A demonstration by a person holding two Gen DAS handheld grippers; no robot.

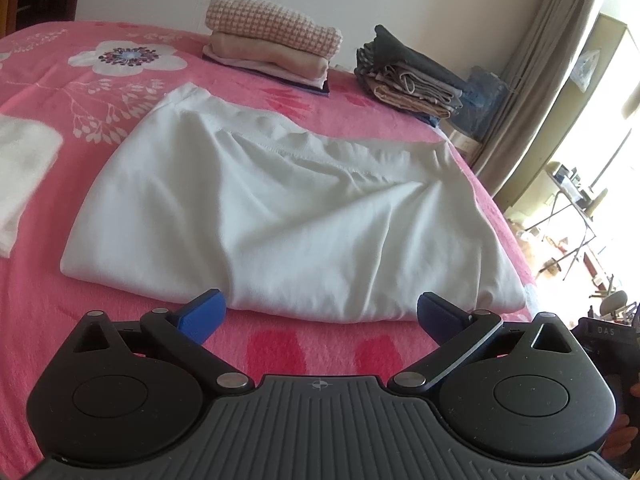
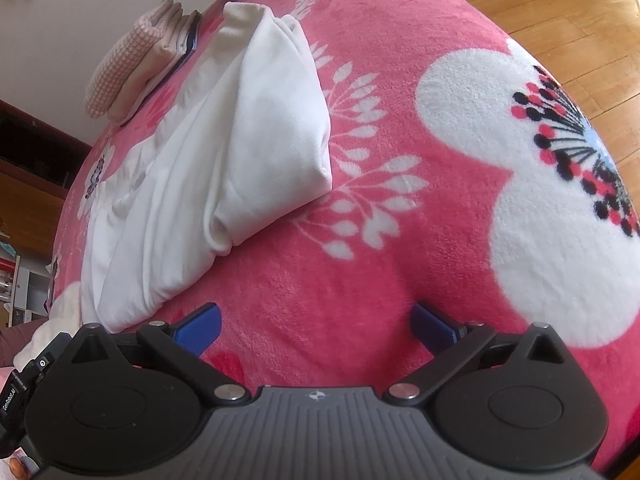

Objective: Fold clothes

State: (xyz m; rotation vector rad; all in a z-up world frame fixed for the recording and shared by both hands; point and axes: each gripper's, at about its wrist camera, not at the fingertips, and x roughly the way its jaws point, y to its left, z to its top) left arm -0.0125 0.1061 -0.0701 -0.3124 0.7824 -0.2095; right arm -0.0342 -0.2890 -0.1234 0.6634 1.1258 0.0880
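White garment (image 1: 280, 208) just ahead of left gripper (image 1: 320, 314): soft, light; pinch near folded edge. Right gripper (image 2: 316, 320) and left both wide open, empty.

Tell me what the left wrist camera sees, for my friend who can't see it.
A white folded garment lies on a pink flowered blanket, just beyond the open, empty left gripper. Two stacks of folded clothes sit behind it.
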